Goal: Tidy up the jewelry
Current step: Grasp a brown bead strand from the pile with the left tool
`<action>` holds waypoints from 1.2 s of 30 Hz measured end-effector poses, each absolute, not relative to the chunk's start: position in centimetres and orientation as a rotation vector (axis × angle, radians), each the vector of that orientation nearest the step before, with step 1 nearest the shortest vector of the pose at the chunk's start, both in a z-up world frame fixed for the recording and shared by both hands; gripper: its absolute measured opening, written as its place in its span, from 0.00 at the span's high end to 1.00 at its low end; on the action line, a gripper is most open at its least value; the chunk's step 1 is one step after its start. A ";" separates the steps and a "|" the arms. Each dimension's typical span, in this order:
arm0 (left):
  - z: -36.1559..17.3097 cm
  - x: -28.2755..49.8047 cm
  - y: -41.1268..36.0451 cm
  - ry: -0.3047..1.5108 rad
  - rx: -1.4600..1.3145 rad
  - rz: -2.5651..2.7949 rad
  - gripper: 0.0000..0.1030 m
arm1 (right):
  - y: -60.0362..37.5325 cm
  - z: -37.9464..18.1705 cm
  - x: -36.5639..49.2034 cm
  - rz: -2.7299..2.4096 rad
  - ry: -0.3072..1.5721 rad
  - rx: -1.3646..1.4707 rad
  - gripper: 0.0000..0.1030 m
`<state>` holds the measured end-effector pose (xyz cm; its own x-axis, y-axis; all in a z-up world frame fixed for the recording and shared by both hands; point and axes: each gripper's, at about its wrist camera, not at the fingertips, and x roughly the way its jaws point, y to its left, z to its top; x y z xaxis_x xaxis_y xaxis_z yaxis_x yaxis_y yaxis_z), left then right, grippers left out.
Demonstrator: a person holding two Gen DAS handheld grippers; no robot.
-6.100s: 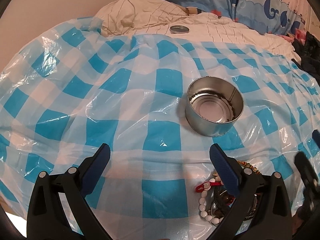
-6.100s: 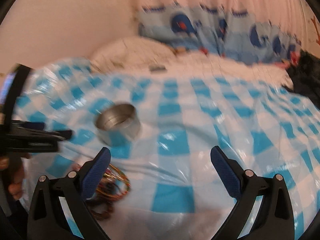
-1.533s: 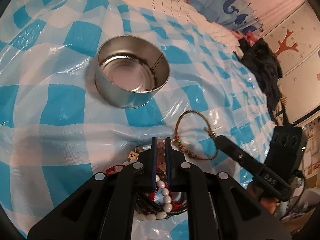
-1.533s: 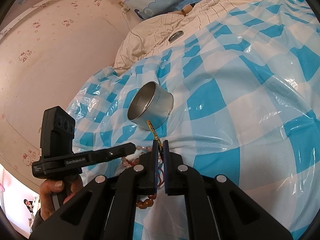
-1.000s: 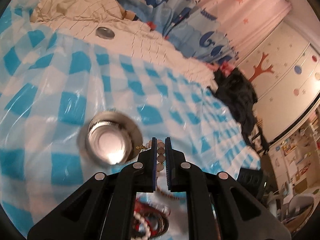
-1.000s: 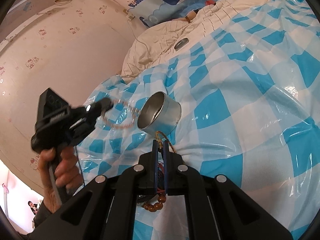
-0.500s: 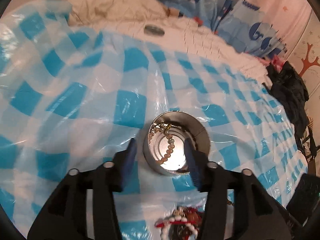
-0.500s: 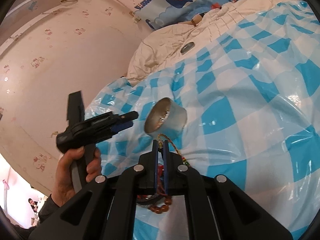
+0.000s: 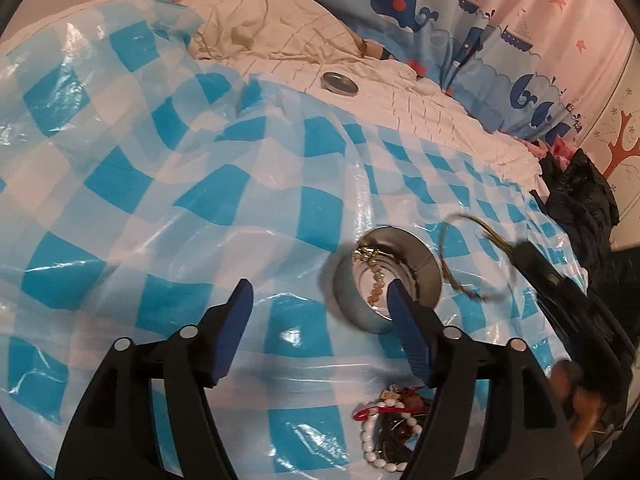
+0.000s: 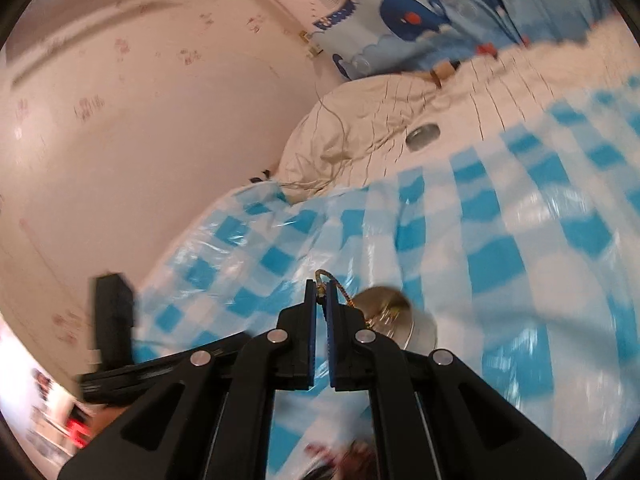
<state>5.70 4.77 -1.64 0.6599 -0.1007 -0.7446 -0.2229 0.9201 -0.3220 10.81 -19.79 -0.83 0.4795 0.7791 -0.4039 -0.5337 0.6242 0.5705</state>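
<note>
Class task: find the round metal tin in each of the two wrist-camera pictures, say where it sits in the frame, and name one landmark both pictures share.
Left wrist view: the metal tin sits right of centre on the checked plastic sheet, partly behind the left gripper.
Right wrist view: the tin lies lower centre, just right of the right gripper.
Shared landmark: the small metal lid on the cream bedding.

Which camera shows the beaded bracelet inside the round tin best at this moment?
The left wrist view. It looks down into the open tin, so the beaded bracelet shows lying on its floor, partly hidden by the open left hand-held gripper. The right wrist view is blurred; it shows the tin from the side, contents indistinct.
</note>
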 end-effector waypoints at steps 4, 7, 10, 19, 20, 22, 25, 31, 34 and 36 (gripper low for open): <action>-1.5 5.3 5.3 0.852 -0.393 0.090 0.32 | -15.5 -4.8 12.5 0.846 0.857 0.241 0.91; -1.4 5.0 5.3 0.858 -0.377 0.094 0.31 | -16.4 -5.2 11.2 0.832 0.846 0.228 0.70; -2.0 4.9 4.1 0.897 -0.316 0.064 0.27 | -18.7 -4.4 8.9 0.822 0.829 0.208 0.67; -6.5 3.3 0.7 1.037 -0.256 -0.045 0.27 | -24.3 -5.9 4.7 0.754 0.912 0.201 0.63; -7.0 3.2 0.6 1.049 -0.266 -0.052 0.27 | -24.2 -6.2 4.9 0.766 0.929 0.223 0.63; -7.9 3.3 0.3 1.067 -0.264 -0.071 0.27 | -23.8 -6.2 5.0 0.784 0.934 0.226 0.63; -8.4 3.3 -1.0 1.053 -0.201 -0.101 0.27 | -23.5 -6.0 4.9 0.785 0.923 0.205 0.59; -8.8 2.9 -4.3 1.034 -0.043 -0.196 0.39 | -24.2 -6.0 5.5 0.766 0.927 0.244 0.56; -8.8 2.9 -4.1 1.048 -0.075 -0.245 0.71 | -24.2 -6.1 5.6 0.771 0.932 0.252 0.56; -8.6 3.0 -3.8 1.056 -0.096 -0.268 0.86 | -24.0 -6.1 5.5 0.774 0.933 0.247 0.56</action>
